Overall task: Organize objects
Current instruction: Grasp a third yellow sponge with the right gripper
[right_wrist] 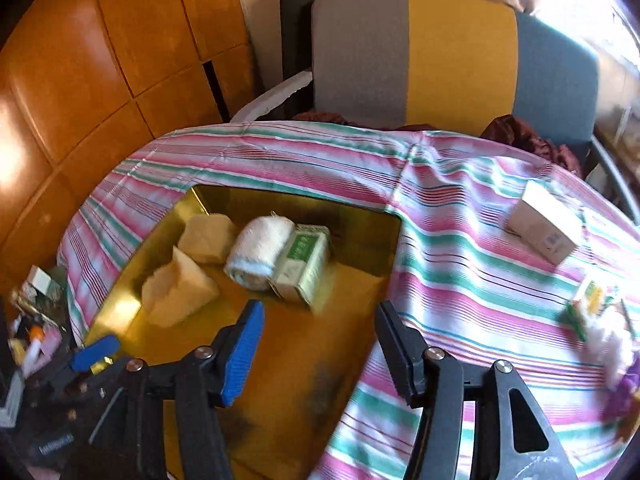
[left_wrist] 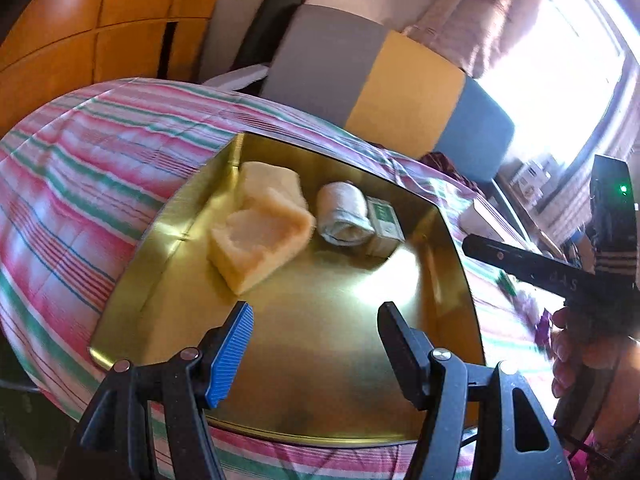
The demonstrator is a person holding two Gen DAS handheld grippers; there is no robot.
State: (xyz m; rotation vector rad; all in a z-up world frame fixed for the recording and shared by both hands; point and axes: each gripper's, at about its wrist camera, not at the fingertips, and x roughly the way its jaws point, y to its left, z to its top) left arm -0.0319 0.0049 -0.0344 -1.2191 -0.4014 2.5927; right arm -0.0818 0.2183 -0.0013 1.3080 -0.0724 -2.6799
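Note:
A gold tray (left_wrist: pixel 320 340) lies on a table under a striped cloth (left_wrist: pixel 80 184). In it sit two yellow sponges (left_wrist: pixel 256 244), a rolled white towel (left_wrist: pixel 344 216) and a small green-and-white box (left_wrist: pixel 384 224) pressed against the towel. My left gripper (left_wrist: pixel 316 312) hovers open over the tray's bare near part, nothing between its fingers. My right gripper (right_wrist: pixel 320 308) is open and empty over the tray's (right_wrist: pixel 280 360) right side, a little short of the box (right_wrist: pixel 304 264) and towel (right_wrist: pixel 260 252). The sponges (right_wrist: pixel 176 292) lie to their left.
On the cloth right of the tray stand a white carton (right_wrist: pixel 546 232), a small green-yellow box (right_wrist: pixel 592 304) and a white fluffy lump (right_wrist: pixel 612 344). A grey-yellow-blue chair back (right_wrist: pixel 440 52) rises behind the table. Small clutter (right_wrist: pixel 36 320) sits low left. A hand (left_wrist: pixel 580 344) shows at right.

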